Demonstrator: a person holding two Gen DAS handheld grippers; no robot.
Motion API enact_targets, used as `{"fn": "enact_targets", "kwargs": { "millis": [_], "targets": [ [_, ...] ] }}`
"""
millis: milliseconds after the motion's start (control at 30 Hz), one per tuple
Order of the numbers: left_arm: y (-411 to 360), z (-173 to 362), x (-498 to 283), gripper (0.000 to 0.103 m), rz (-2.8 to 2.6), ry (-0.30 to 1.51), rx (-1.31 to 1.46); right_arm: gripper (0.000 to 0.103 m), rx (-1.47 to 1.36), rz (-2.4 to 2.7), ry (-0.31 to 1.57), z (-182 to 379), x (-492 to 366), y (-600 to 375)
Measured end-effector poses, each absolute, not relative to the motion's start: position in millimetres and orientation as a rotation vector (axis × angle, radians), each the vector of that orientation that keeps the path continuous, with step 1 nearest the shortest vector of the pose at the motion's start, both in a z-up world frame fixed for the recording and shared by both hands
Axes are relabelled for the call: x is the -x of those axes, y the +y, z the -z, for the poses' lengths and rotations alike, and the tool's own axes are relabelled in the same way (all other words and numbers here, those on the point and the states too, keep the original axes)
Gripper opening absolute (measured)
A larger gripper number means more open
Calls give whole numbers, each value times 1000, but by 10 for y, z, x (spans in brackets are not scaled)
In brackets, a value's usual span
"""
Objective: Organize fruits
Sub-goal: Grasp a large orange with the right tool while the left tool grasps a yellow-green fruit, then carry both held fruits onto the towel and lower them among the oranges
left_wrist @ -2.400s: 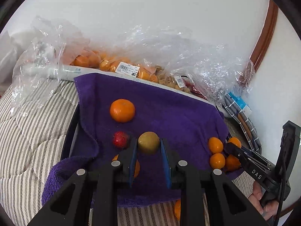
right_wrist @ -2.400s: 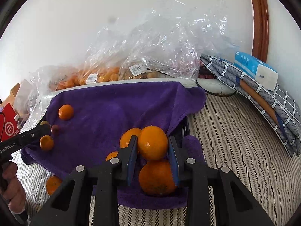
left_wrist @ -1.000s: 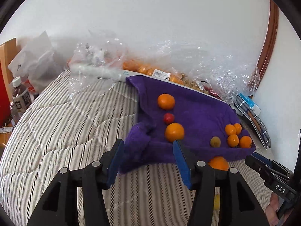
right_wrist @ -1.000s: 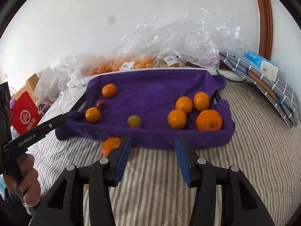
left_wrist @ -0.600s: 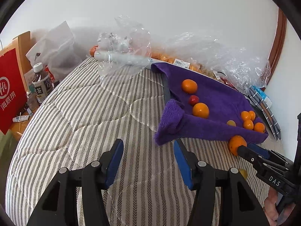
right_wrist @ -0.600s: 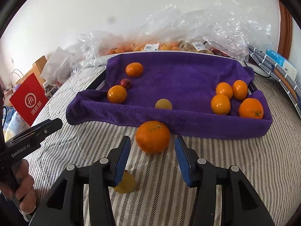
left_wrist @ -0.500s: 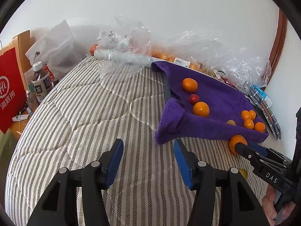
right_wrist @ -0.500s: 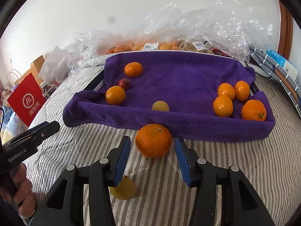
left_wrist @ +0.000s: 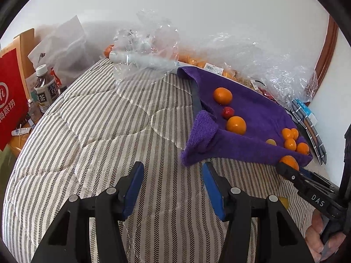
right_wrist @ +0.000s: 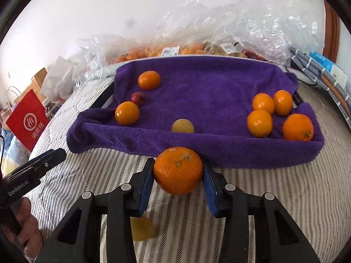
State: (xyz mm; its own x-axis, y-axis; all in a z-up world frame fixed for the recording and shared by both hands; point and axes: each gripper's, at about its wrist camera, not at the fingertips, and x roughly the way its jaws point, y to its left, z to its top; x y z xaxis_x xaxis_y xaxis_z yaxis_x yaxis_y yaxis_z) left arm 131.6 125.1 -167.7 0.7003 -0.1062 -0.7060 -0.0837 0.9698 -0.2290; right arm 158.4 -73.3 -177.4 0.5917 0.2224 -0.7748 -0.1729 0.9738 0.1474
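Observation:
A purple towel-lined tray (right_wrist: 208,87) lies on the striped bed. It holds several oranges, a red fruit (right_wrist: 137,97) and a yellow-green fruit (right_wrist: 182,126). My right gripper (right_wrist: 178,172) has its blue pads against a large orange (right_wrist: 178,170) on the bed in front of the tray; the orange also shows in the left wrist view (left_wrist: 289,161). A yellow fruit (right_wrist: 141,229) lies on the bed under that gripper. My left gripper (left_wrist: 171,183) is open and empty over the bed, left of the tray (left_wrist: 252,109).
Clear plastic bags of fruit (right_wrist: 219,35) lie behind the tray by the wall. A folded checked cloth (right_wrist: 324,76) lies at the right. A red bag (left_wrist: 11,100) and a bottle (left_wrist: 45,87) stand beside the bed at the left.
Both grippers let go of their fruit and drew back from the tray. The right gripper then came down around the large orange on the bed and closed in on it.

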Motion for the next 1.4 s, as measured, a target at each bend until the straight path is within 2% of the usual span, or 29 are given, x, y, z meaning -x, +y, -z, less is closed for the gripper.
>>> {"fn": "enact_targets", "kwargs": {
  "millis": [333, 733, 933, 1000, 1400],
  "targets": [
    [823, 1625, -1150, 53, 216, 827, 275, 42, -111, -128, 830, 1495, -1121, -1426],
    [2, 1690, -1143, 53, 319, 912, 170, 42, -145, -54, 829, 1510, -790, -1931],
    [-147, 1734, -1179, 38, 303, 934, 128, 42, -121, -49, 818, 1523, -712, -1948],
    [-174, 1727, -1195, 27, 309, 940, 122, 42, -124, -54, 821, 1539, -715, -1933],
    [82, 1569, -1129, 27, 221, 889, 107, 42, -129, -100, 831, 1537, -751, -1741]
  ]
}}
